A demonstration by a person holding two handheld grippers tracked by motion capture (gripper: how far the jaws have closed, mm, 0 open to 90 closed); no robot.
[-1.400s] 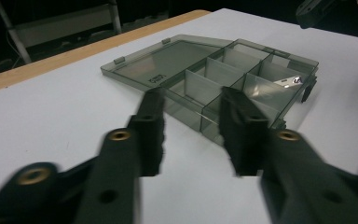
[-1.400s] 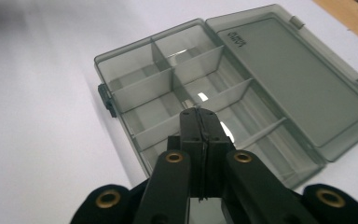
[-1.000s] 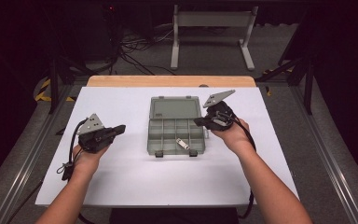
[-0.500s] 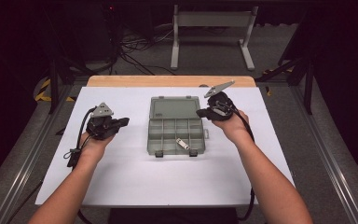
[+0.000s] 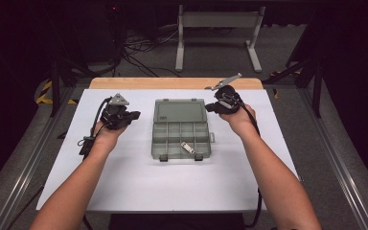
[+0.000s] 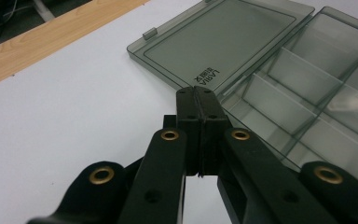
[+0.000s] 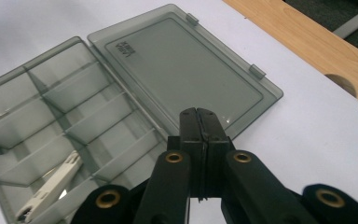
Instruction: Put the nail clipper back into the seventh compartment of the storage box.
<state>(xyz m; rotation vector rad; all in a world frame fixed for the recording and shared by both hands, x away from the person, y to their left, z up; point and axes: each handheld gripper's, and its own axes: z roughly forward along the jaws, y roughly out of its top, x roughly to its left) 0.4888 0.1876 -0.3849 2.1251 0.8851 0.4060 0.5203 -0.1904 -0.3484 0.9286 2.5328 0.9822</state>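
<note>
— Organizer box point(image 5: 179, 128), smoky clear plastic: where does it lie?
— Middle of the white table point(image 5: 139, 182), lid point(image 5: 180, 110) flung flat open toward the far wooden edge; compartments on the near side.
— Contents?
— One small white clip point(image 5: 188, 147) in a near compartment.
— Left gripper point(image 5: 135, 115)?
— Left of the box, jaws pressed together, empty.
— Right gripper point(image 5: 210, 107)?
— By the lid's right edge, likewise closed, empty.

White tabletop point(image 5: 139, 191) with a bare wood strip point(image 5: 172, 83) along its far edge. Beyond that strip: grey metal stand point(image 5: 218, 21) on dark floor, tangled cables point(image 5: 143, 52) left of stand. Yellow-black tape point(image 5: 43, 92) off the tabletop's far-left corner.
</note>
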